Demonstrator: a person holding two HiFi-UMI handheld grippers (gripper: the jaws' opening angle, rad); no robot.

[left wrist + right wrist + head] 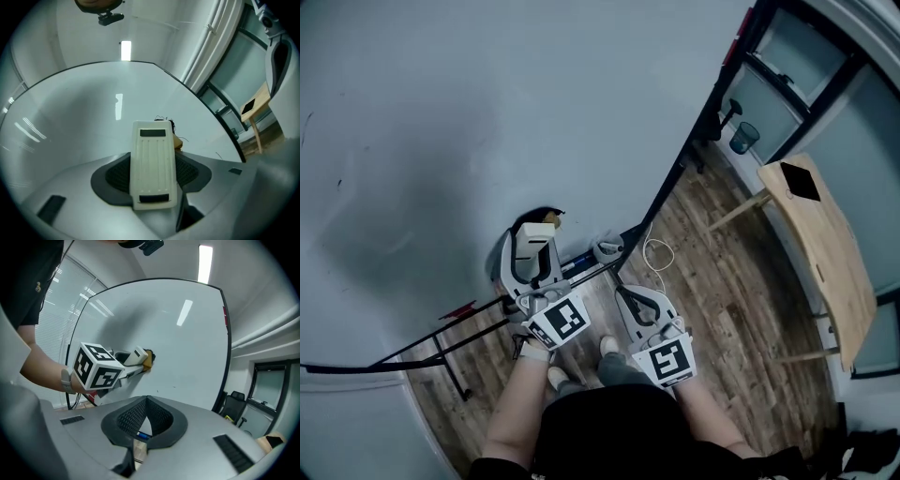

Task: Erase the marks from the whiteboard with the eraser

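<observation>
The fingers [192, 171] of the left gripper [532, 246] clamped the eraser [153, 164], apparently pressed against the whiteboard [84, 122], while those of the right gripper [146, 420] sat closed together, empty.

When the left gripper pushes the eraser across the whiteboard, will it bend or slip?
The eraser is probably stiff: its ribbed white back looks like hard plastic. Its tan pad may compress slightly against the whiteboard. Slipping seems unlikely, since the left gripper clamps it.
</observation>
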